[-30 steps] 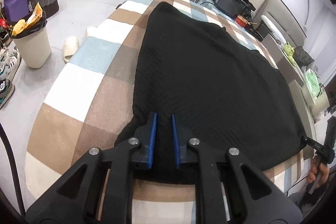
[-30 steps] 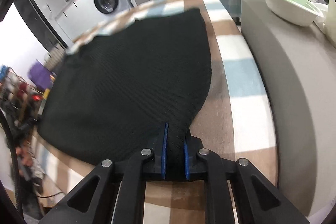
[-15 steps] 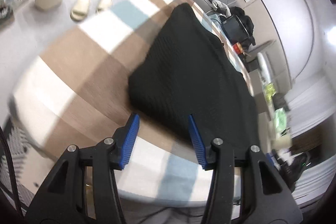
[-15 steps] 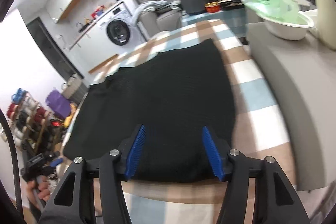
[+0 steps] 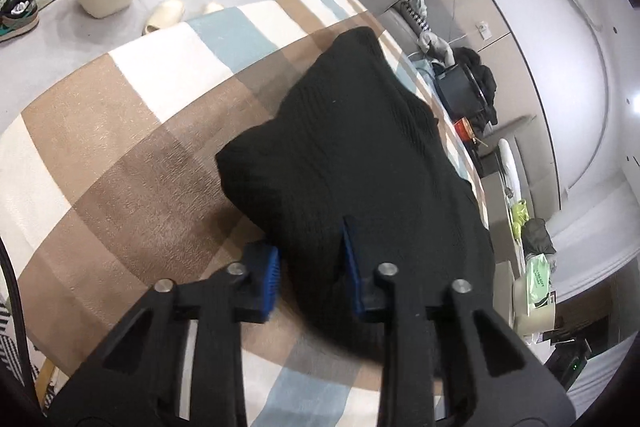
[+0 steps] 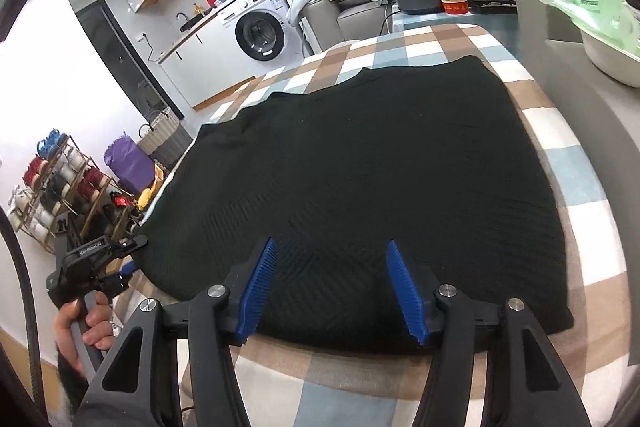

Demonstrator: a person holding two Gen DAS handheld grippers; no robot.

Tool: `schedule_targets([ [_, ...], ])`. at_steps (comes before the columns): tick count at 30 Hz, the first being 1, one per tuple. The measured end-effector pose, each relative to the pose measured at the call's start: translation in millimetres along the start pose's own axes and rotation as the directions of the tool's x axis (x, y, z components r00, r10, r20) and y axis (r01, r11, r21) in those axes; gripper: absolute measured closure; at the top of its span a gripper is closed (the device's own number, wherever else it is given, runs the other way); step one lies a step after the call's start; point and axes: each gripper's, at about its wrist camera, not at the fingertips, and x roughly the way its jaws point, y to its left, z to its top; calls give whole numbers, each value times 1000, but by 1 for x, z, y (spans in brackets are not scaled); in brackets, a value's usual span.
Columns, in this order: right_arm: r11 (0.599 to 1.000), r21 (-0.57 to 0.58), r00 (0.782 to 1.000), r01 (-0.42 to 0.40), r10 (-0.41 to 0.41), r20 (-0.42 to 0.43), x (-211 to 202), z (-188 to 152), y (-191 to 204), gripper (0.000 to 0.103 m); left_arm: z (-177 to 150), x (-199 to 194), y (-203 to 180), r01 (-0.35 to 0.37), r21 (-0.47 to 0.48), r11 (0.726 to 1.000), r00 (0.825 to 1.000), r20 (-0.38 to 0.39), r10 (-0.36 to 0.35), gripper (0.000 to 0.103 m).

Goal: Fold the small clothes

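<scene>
With the left gripper (image 5: 310,259) closing on the black knitted garment's (image 5: 360,155) lower-centre edge and the right gripper (image 6: 332,287) gaping empty, cloth may bunch unevenly.

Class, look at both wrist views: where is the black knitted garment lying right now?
The black knitted garment lies spread flat on the checked cloth in both views. Its near left corner sits between the closing left claw, its near edge under the open right claw.

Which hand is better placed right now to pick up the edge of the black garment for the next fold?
Left. The left tool is closing with the black garment's corner between its pads. The right tool hangs open above the near edge, gripping nothing.
</scene>
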Motion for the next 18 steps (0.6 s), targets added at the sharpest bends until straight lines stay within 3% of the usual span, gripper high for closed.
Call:
schedule_targets([
  [4,999,-37,999,28,-29,-30,17,-6,8,45,-1,-12,-23,24,93,995,997,73,-31,86],
  [5,998,-49,998,33,-35,-43,22,-9,8,52,0,-17,-28,35,116,993,996,82,-45,86],
  [6,997,-65,996,48,-53,-70,29,-13,9,69,1,-21,-36,42,145,989,994,97,-57,86],
  [10,992,-98,992,76,-86,-97,37,-18,8,72,6,-37,-71,69,256,964,985,137,-107,87],
  [14,997,-56,992,47,-53,-112,32,-17,0,72,9,-41,-132,120,432,894,976,115,-186,87],
  [18,999,-5,995,50,-50,-81,17,-14,-12,72,-7,-32,-212,179,617,767,966,39,-257,87],
])
